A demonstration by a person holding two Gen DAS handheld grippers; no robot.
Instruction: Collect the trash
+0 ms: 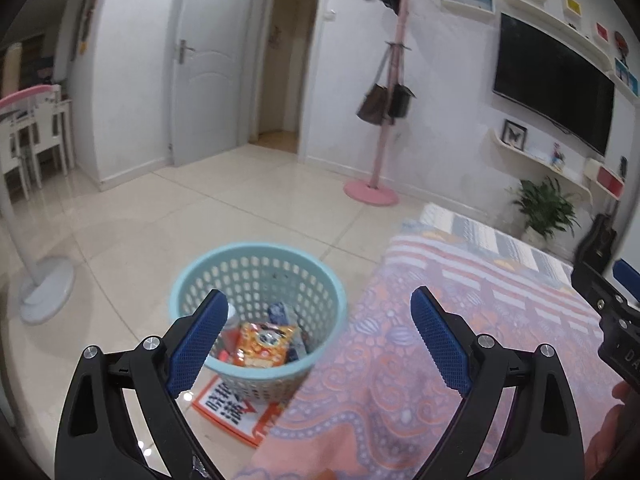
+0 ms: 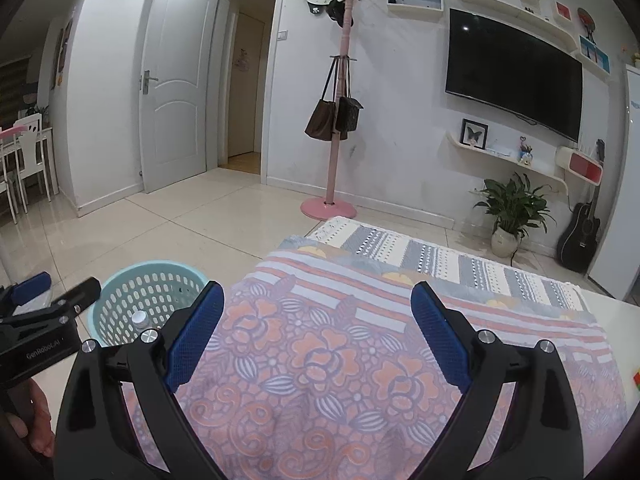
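Note:
A light blue perforated basket (image 1: 188, 292) stands on the floor beside the cloth-covered table (image 1: 400, 380). It holds an orange snack packet (image 1: 264, 344), a clear bottle with a white cap (image 1: 232, 312) and other wrappers. My left gripper (image 1: 320, 300) hovers open and empty above the basket's right rim and the table edge. My right gripper (image 2: 318, 292) is open and empty over the floral cloth (image 2: 320, 360). In the right wrist view the basket (image 2: 148, 280) sits at lower left, with the left gripper (image 2: 40, 308) above it. The right gripper's body (image 1: 616, 312) shows at the left view's right edge.
A red and white booklet (image 1: 236, 408) lies under the basket. A white fan base (image 1: 44, 296) stands left on the tiled floor. A pink coat rack (image 2: 328, 204), a potted plant (image 2: 508, 216) and a guitar (image 2: 580, 236) line the far wall. A hand (image 2: 36, 420) holds the left gripper.

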